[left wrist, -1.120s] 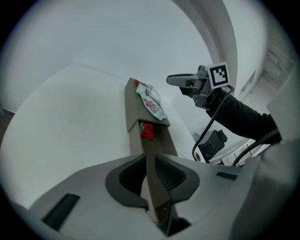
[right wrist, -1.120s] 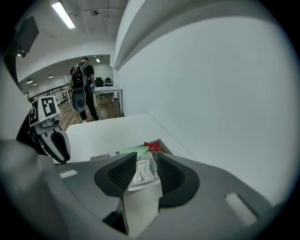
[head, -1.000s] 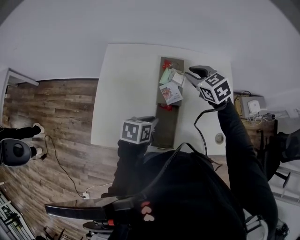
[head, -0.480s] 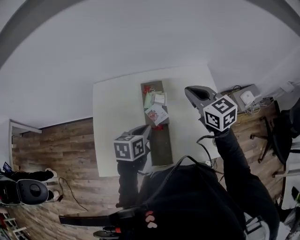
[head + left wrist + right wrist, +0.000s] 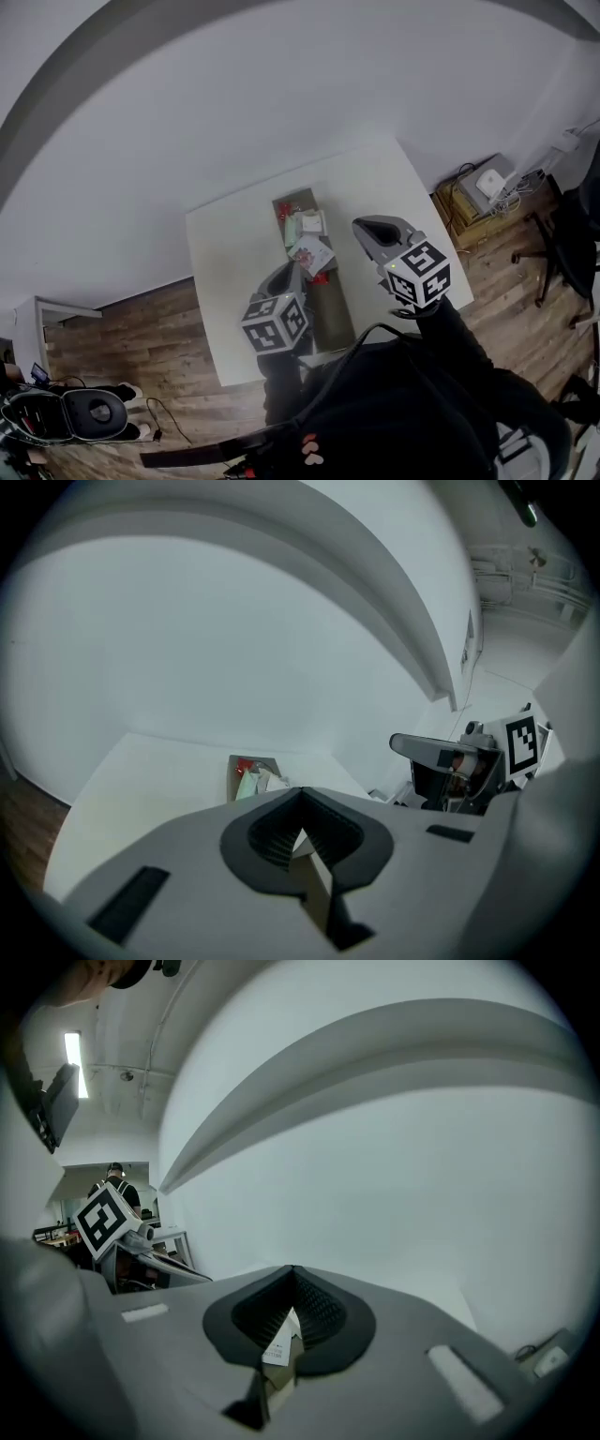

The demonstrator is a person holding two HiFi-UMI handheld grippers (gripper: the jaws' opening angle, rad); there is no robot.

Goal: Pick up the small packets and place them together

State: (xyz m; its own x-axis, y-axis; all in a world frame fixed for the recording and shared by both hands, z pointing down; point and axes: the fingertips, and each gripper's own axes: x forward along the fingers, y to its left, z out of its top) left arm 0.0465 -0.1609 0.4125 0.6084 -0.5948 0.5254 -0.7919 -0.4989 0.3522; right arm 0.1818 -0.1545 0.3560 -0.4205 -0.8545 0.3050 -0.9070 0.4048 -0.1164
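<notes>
A dark mat [image 5: 330,305] lies along the middle of the white table [image 5: 230,281]. Several small packets [image 5: 310,251] sit bunched at its far end, with red bits [image 5: 284,210] beside them. My left gripper [image 5: 289,272] hovers over the mat's near half, shut and empty. My right gripper [image 5: 362,228] hangs just right of the pile, clear of it, jaws shut with nothing seen in them. In the left gripper view my shut left gripper [image 5: 302,829] faces the pile [image 5: 255,776], and the right gripper [image 5: 405,744] is at right. In the right gripper view my right gripper [image 5: 287,1324] is shut.
A low wooden cabinet [image 5: 469,208] with a white device [image 5: 488,183] stands right of the table. A black office chair [image 5: 574,248] stands farther right. Wood floor [image 5: 169,319] surrounds the table, with a black helmet-like object [image 5: 66,415] at lower left.
Both grippers have lifted up and back from the mat toward the person. The right gripper's jaws, open beside the pile a second ago, are now closed. The table looks smaller and farther off.
</notes>
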